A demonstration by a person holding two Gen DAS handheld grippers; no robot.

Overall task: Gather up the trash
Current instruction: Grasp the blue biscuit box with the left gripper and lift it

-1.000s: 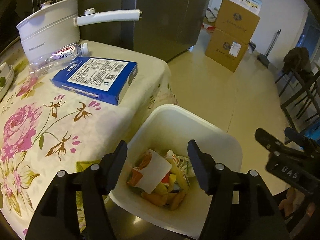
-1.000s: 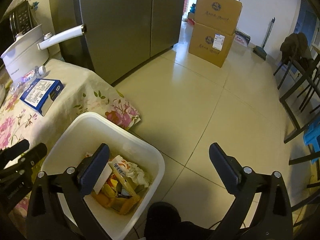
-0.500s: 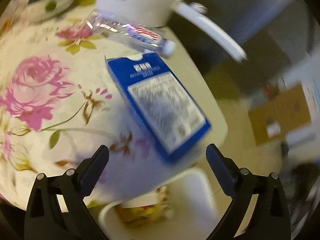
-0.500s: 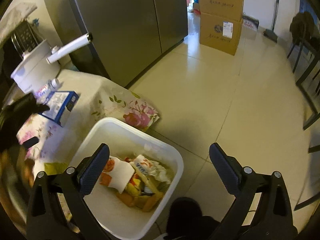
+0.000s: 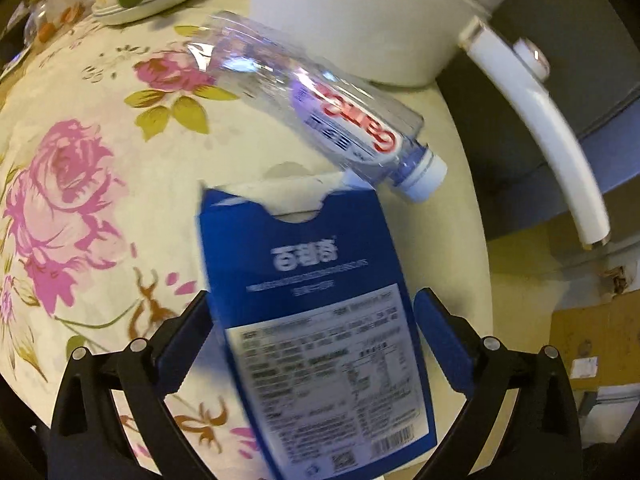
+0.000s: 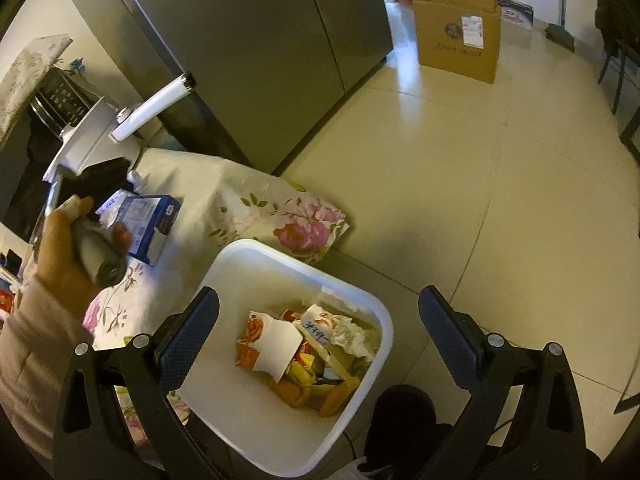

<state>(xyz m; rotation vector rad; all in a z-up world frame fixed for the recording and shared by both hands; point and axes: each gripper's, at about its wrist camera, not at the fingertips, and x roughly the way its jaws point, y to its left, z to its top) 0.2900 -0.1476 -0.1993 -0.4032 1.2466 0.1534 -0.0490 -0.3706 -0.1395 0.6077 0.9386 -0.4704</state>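
Left wrist view: left gripper (image 5: 312,332) is spreading wide over the blue carton (image 5: 320,336) lying on the floral counter (image 5: 80,184); contact with the fingers is unclear, print blurred. A clear bottle (image 5: 320,100) is lying beyond it.

Right wrist view: right gripper (image 6: 320,328) is hanging wide and empty above the white bin (image 6: 256,420) holding wrappers (image 6: 304,352). The left hand (image 6: 76,248) is gripping its handle, partly hiding the carton.
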